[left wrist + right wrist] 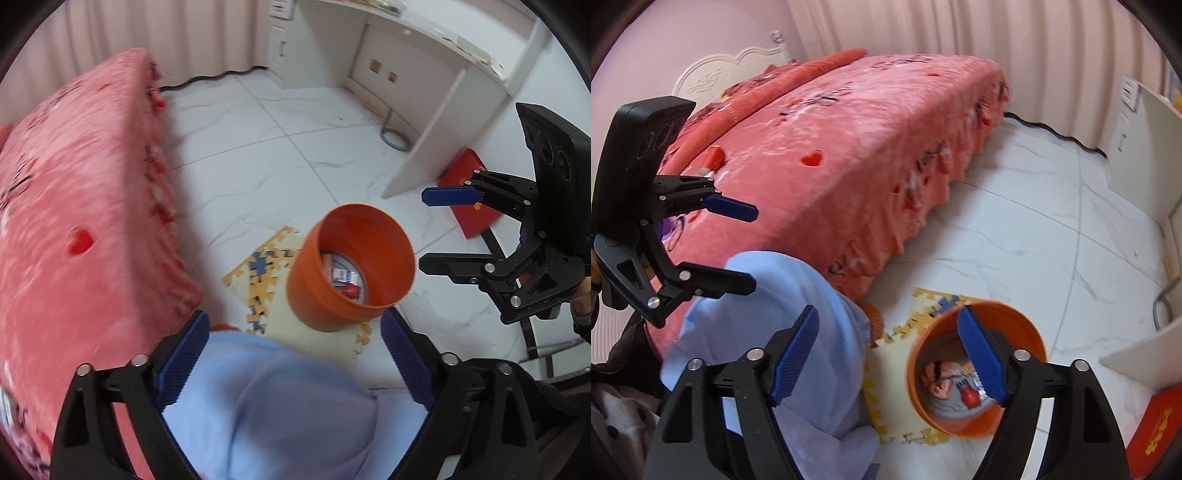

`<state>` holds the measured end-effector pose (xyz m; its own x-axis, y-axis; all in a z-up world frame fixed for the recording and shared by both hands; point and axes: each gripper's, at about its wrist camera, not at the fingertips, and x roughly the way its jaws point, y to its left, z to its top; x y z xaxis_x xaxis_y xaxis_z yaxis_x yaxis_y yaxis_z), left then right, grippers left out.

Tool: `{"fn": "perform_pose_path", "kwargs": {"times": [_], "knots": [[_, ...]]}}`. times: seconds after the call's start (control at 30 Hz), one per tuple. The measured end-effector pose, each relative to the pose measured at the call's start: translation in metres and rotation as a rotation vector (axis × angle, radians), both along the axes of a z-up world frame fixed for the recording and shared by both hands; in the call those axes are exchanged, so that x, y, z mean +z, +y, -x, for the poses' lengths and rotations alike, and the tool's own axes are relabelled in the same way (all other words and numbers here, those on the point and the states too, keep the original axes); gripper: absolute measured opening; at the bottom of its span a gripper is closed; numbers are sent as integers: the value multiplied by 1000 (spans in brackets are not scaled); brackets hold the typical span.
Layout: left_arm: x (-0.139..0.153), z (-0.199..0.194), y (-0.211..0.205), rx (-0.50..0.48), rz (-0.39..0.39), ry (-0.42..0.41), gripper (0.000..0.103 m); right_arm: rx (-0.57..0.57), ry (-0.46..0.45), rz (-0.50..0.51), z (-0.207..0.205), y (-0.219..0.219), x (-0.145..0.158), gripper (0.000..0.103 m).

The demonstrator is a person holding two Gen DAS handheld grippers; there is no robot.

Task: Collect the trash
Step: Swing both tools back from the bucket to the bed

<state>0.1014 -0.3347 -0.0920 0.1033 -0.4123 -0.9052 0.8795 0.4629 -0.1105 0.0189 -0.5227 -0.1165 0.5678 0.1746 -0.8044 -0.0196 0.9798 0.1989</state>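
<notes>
An orange trash bin (351, 266) stands on a foam puzzle mat on the floor; it also shows in the right wrist view (975, 369). Wrappers and a small red item (967, 395) lie at its bottom. My left gripper (293, 345) is open and empty, above a light blue clothed knee (280, 406), just short of the bin. My right gripper (890, 354) is open and empty above the bin's rim; it shows at the right of the left wrist view (424, 229). The left gripper shows at the left of the right wrist view (753, 247).
A bed with a pink heart-print cover (849, 147) fills the left side. A white desk (424, 74) stands at the back right, with a red box (469, 192) on the floor beside it. A puzzle mat (258, 266) lies under the bin on white tiles.
</notes>
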Motion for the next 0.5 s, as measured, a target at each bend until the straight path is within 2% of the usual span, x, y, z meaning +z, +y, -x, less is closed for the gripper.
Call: {"fn": "perform_pose_path", "kwargs": {"times": [0.07,0.23,0.5], "knots": [[5,-4,21,40,11,-3,94,38,-9,-3,-10,16,6,79],[13,-14,67,127,9,-22,94,126,-28,5,-39,61,18,87],[24,-35,153,298,10,-44,94,268,-38,13,-85,133,29,88]]}}
